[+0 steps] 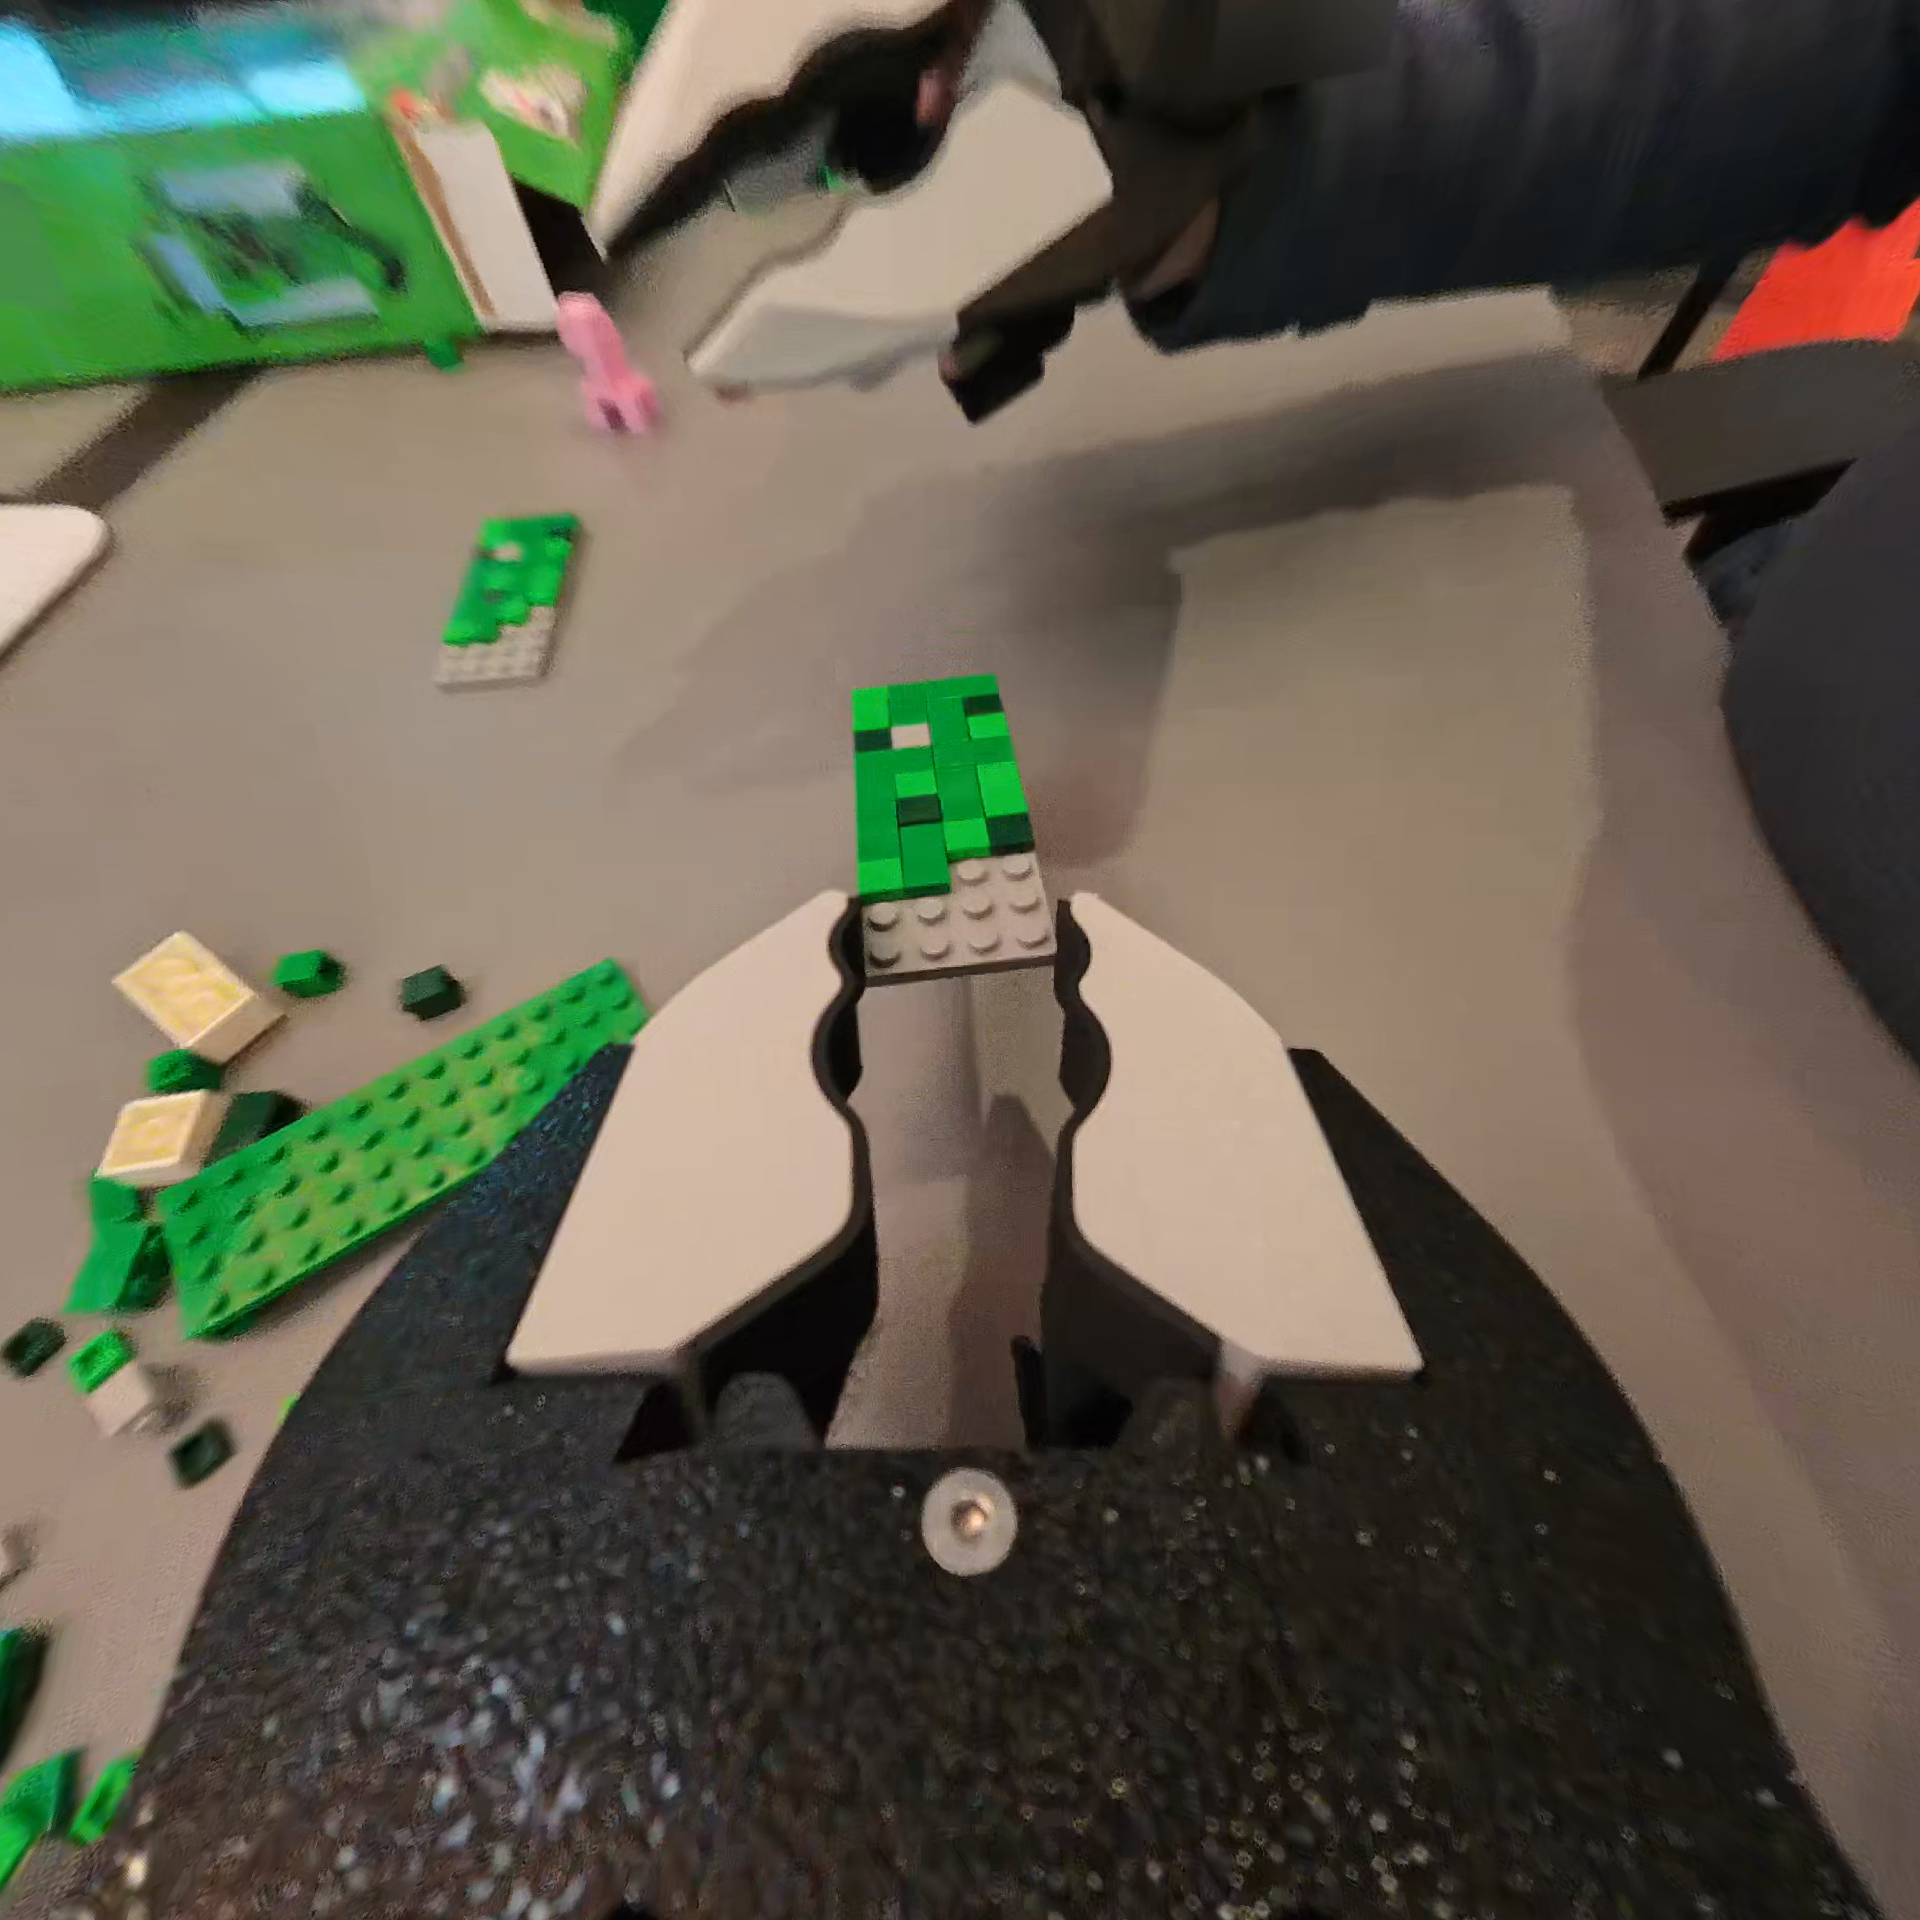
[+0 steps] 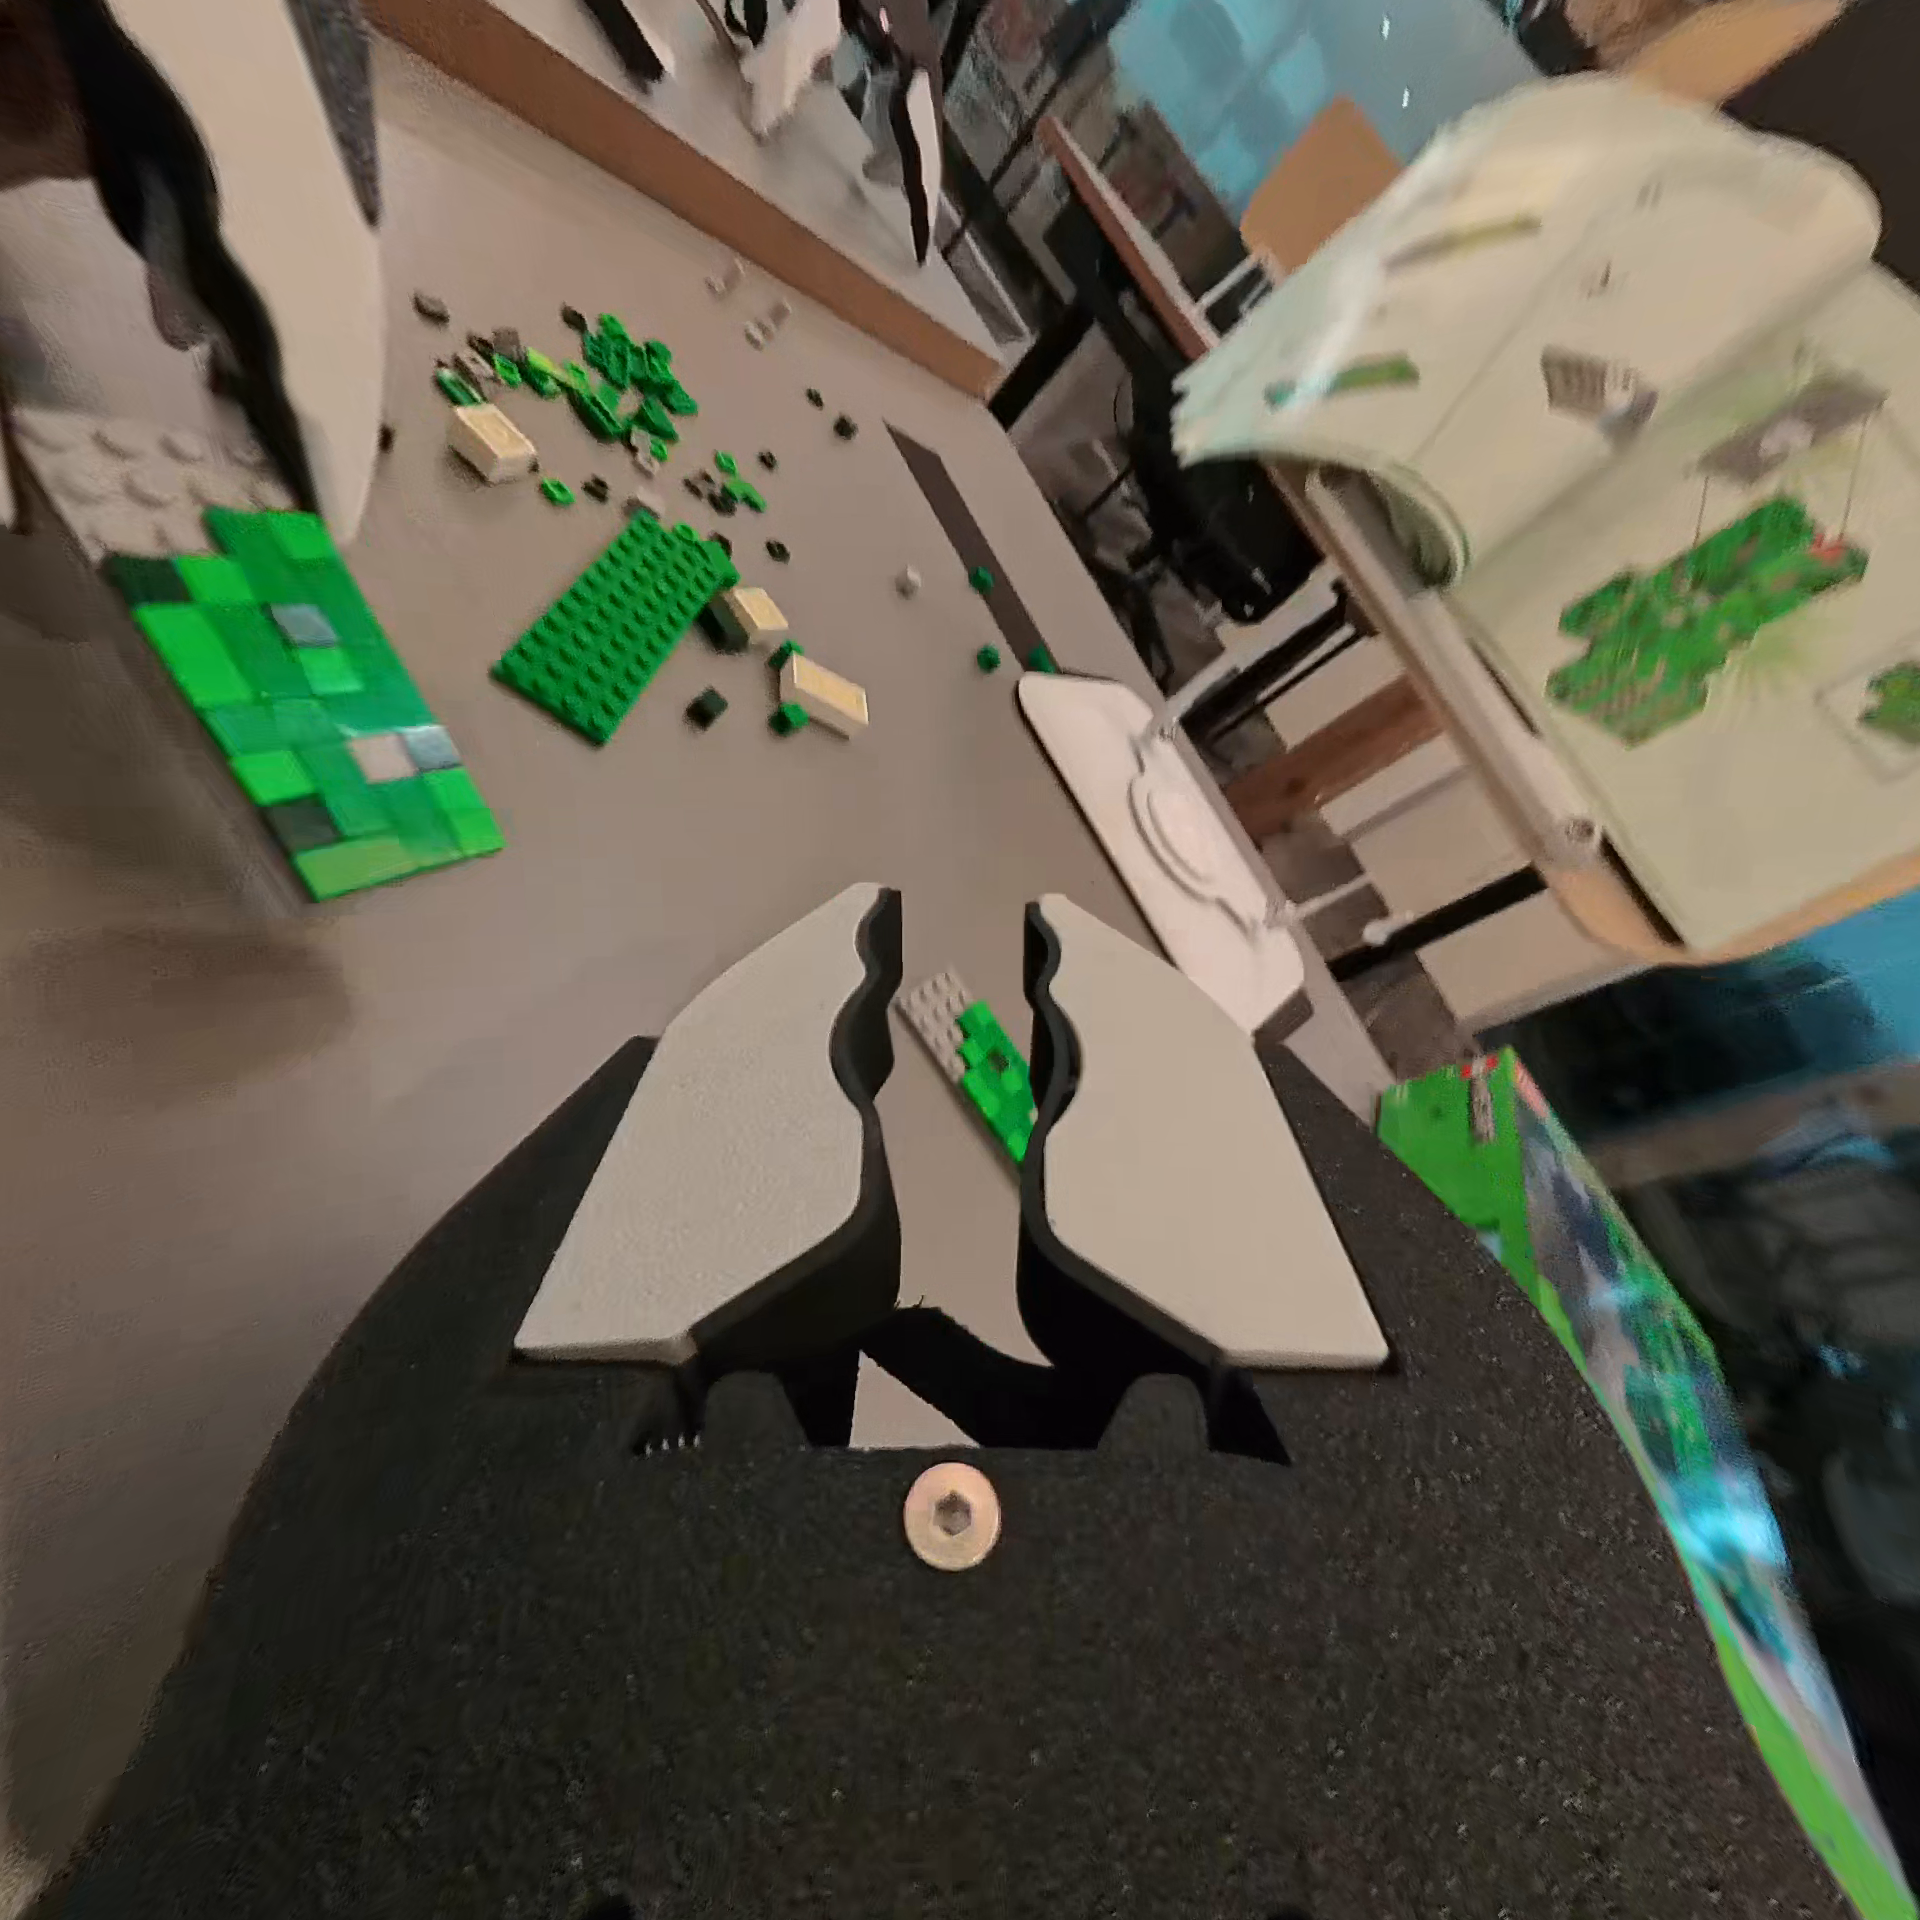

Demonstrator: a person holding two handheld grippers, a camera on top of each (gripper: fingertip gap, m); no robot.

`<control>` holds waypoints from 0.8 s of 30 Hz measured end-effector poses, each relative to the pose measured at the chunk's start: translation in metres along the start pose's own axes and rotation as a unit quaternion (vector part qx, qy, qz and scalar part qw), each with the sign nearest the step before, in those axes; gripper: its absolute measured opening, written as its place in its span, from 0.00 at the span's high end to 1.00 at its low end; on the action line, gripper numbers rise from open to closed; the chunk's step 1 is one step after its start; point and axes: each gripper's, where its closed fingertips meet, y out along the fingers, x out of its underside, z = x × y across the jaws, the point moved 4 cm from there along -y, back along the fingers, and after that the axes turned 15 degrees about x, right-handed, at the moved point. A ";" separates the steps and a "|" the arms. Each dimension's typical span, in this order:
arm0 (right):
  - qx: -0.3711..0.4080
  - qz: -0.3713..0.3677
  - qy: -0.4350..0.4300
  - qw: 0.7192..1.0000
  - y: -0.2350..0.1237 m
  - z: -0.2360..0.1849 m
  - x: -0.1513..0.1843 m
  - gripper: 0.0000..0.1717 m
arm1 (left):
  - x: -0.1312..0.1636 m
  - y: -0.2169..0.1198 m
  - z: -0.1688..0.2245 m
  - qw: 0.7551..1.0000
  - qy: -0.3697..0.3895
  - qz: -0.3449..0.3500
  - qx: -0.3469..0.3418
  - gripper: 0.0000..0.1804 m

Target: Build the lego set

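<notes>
The left claw point(image 1: 958, 940) grips the bare studded end of a grey plate tiled in green point(image 1: 940, 800), its pads pressed on both long edges, held out over the grey counter point(image 1: 1351, 831). The right claw point(image 2: 961, 935) hangs narrowly parted and empty above a second, part-tiled grey plate point(image 2: 971, 1049) lying on the counter. Loose green tiles point(image 2: 623, 384) and a green baseplate point(image 2: 613, 623) lie well apart. Keeping the left grip level and square seems wise.

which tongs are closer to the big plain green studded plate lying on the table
Left. The left tongs, clamped on a grey plate with green tiles, sit just beside the green studded plate; the right tongs hover farther back.
</notes>
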 end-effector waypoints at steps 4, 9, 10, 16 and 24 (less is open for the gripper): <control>-0.018 -0.039 0.016 0.999 -0.008 0.006 0.021 0.89 | 0.006 0.029 -0.004 0.998 -0.020 -0.065 0.014 0.81; -0.043 -0.038 0.005 0.998 -0.011 0.001 0.028 0.90 | 0.009 0.042 -0.009 0.995 -0.038 -0.098 0.005 0.81; -0.050 -0.037 0.002 0.998 -0.010 -0.001 0.028 0.90 | 0.010 0.043 -0.011 0.993 -0.047 -0.105 0.002 0.81; -0.081 -0.033 0.023 0.996 -0.008 0.001 0.031 0.89 | 0.016 0.047 -0.011 0.990 -0.090 -0.110 -0.013 0.70; -0.191 -0.048 0.042 0.980 0.010 0.010 0.045 0.89 | 0.002 -0.040 -0.035 0.974 -0.083 0.036 -0.207 0.69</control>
